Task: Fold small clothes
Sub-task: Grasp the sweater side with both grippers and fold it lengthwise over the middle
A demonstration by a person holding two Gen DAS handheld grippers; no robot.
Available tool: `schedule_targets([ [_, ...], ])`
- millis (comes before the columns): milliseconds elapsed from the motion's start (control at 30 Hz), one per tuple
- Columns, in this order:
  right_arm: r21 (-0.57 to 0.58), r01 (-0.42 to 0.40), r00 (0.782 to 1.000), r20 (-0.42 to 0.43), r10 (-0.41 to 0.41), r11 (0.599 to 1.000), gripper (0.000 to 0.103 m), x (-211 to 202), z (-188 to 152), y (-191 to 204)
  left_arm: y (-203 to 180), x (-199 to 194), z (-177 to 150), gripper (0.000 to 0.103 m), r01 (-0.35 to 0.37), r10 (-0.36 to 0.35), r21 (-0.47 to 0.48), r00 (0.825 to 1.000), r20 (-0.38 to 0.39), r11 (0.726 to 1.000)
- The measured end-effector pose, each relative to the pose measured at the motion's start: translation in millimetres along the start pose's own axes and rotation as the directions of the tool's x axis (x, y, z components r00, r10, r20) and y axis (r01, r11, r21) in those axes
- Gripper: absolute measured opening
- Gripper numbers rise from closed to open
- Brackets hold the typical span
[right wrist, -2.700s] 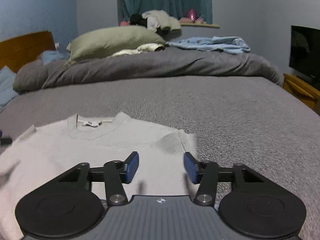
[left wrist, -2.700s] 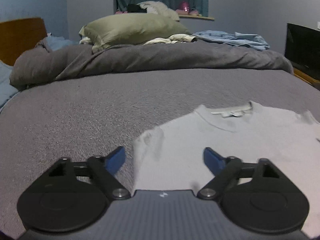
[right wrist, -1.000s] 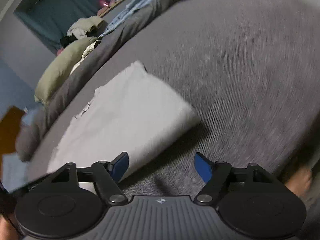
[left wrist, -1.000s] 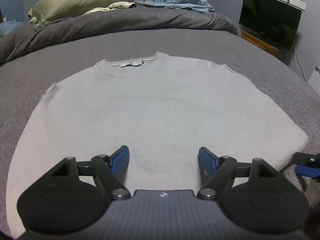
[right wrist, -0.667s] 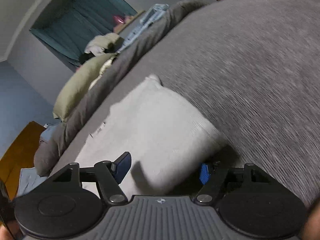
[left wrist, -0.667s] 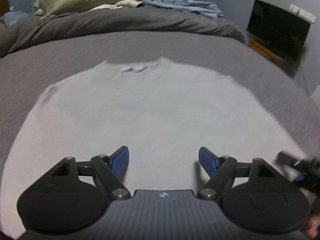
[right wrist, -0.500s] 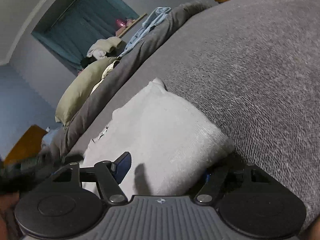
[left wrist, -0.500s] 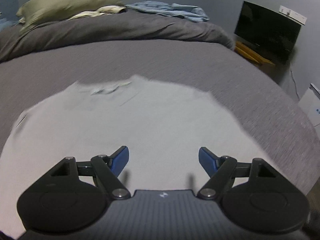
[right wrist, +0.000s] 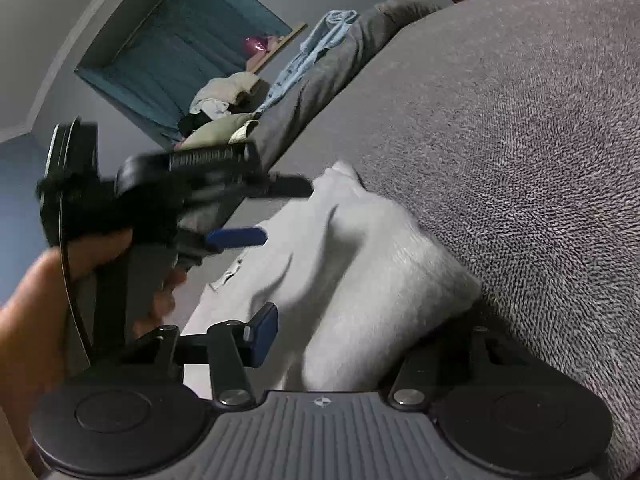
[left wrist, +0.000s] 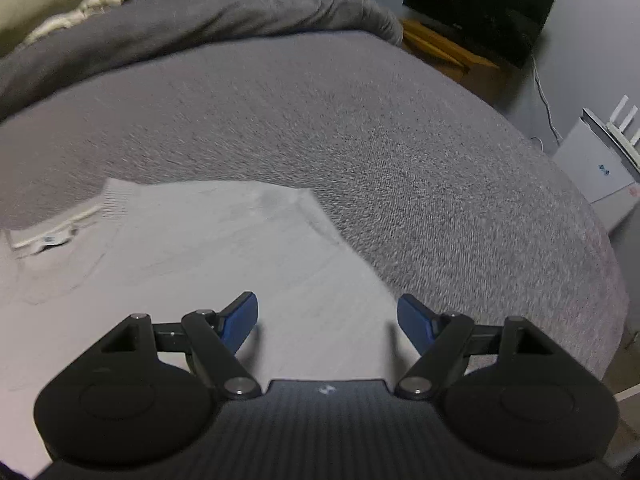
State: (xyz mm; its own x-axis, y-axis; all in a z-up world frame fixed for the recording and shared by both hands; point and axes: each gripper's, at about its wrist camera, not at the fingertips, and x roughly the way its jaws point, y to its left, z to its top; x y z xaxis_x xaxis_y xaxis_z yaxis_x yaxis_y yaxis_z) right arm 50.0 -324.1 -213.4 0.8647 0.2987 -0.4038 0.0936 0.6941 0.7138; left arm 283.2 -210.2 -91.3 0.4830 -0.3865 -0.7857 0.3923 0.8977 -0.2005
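The pale sweater (left wrist: 180,264) lies flat on the grey bed (left wrist: 400,140); the left hand-held gripper (left wrist: 327,316) hovers wide over its five-o'clock edge; the right hand-held gripper (right wrist: 348,340) has been closing around the hem corner at six o'clock, its far finger hidden, so the grip cannot be told.

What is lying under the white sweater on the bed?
The white sweater lies on the grey bed cover. The right gripper's lower finger is hidden beneath its corner.

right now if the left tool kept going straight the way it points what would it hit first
Most likely the white top lying on the grey bed: the left tool, open and empty, points down at it. How near is unclear.
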Motion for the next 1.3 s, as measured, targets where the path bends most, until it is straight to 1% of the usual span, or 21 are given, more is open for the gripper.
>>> schedule_targets([
  [67,0.016,0.024,1.0,-0.006,-0.024,1.0,0.038,7.7,3.5,-0.1,0.3,13.8,11.2,0.076,0.02,-0.021,-0.023,0.999,-0.05,1.0],
  [100,0.002,0.033,0.999,-0.007,-0.033,0.999,0.032,13.6,6.4,5.3,-1.2,19.9,15.5,0.076,0.022,-0.024,-0.022,0.997,-0.071,1.0],
  [133,-0.038,0.041,0.999,-0.005,-0.041,0.998,0.024,14.6,7.1,12.6,-3.8,26.3,19.5,0.076,0.026,-0.027,-0.013,0.995,-0.1,1.0],
  [200,-0.146,0.047,0.999,0.01,-0.046,0.988,0.021,12.7,5.7,29.3,-10.3,33.9,25.1,0.076,0.034,-0.03,0.024,0.99,-0.137,0.999],
  [300,-0.304,0.05,0.998,0.042,-0.038,0.951,0.019,11.5,4.2,56.1,-18.5,40.1,32.9,0.076,0.015,0.0,0.085,0.985,-0.175,0.996],
  [367,-0.373,0.047,0.998,0.061,-0.026,0.927,0.018,10.5,1.9,69.1,-21.0,43.0,37.3,0.076,0.011,0.011,0.109,0.979,-0.203,0.994],
  [433,-0.427,0.043,0.997,0.072,-0.013,0.903,0.017,9.0,-2.3,80.2,-24.5,45.4,40.0,0.076,-0.007,0.042,0.152,0.973,-0.225,0.988],
  [567,-0.523,0.045,0.996,0.092,0.005,0.851,0.017,12.5,-8.3,103.9,-28.8,43.1,40.0,0.076,-0.067,0.133,0.264,0.962,-0.238,0.962],
  [667,-0.574,0.039,0.995,0.097,0.02,0.818,0.017,11.7,-14.4,118.2,-31.3,34.4,40.6,0.076,-0.105,0.192,0.344,0.954,-0.23,0.933],
  [733,-0.597,0.024,0.995,0.095,0.041,0.802,0.017,12.2,-17.0,131.2,-29.6,27.2,40.6,0.071,-0.139,0.238,0.398,0.948,-0.212,0.907],
  [767,-0.605,0.015,0.994,0.092,0.051,0.796,0.016,11.9,-19.0,137.0,-26.6,23.2,40.9,0.068,-0.149,0.249,0.41,0.947,-0.203,0.9],
  [800,-0.616,0.004,0.994,0.089,0.064,0.788,0.016,10.3,-20.4,141.6,-20.4,16.8,41.7,0.053,-0.16,0.258,0.415,0.947,-0.192,0.896],
  [833,-0.625,-0.011,0.993,0.085,0.082,0.781,0.016,10.1,-21.9,148.5,-11.3,9.9,42.8,0.035,-0.165,0.262,0.412,0.946,-0.19,0.896],
  [900,-0.626,-0.036,0.992,0.07,0.103,0.779,0.016,9.9,-24.3,157.9,10.1,-5.7,44.5,0.018,-0.171,0.251,0.381,0.953,-0.171,0.909],
  [933,-0.617,-0.052,0.992,0.058,0.111,0.785,0.016,11.1,-24.4,162.0,22.7,-15.0,45.7,0.015,-0.168,0.234,0.352,0.96,-0.155,0.921],
  [967,-0.605,-0.065,0.992,0.049,0.119,0.794,0.016,12.0,-24.2,164.7,40.1,-27.1,46.7,0.014,-0.164,0.213,0.303,0.968,-0.134,0.939],
  [1033,-0.589,-0.096,0.989,0.033,0.142,0.803,0.016,11.8,-25.1,169.9,71.1,-47.8,46.7,0.013,-0.131,0.154,0.206,0.983,-0.101,0.97],
  [1100,-0.584,-0.125,0.986,0.015,0.165,0.802,0.016,10.9,-28.1,177.0,106.8,-69.4,41.9,0.013,-0.093,0.099,0.103,0.993,-0.057,0.99],
  [1133,-0.581,-0.142,0.984,0.003,0.176,0.802,0.016,11.9,-29.0,182.5,125.6,-81.0,37.4,0.013,-0.066,0.067,0.055,0.997,-0.03,0.996],
  [1200,-0.579,-0.173,0.98,-0.02,0.199,0.797,0.016,12.4,-31.5,193.0,158.3,-100.1,26.7,0.013,-0.034,0.035,-0.031,0.999,0.018,0.999],
  [1300,-0.595,-0.216,0.971,-0.052,0.232,0.774,0.016,14.0,-44.3,210.1,204.9,-127.5,4.7,0.013,0.014,0.0,-0.135,0.994,0.106,0.991],
])
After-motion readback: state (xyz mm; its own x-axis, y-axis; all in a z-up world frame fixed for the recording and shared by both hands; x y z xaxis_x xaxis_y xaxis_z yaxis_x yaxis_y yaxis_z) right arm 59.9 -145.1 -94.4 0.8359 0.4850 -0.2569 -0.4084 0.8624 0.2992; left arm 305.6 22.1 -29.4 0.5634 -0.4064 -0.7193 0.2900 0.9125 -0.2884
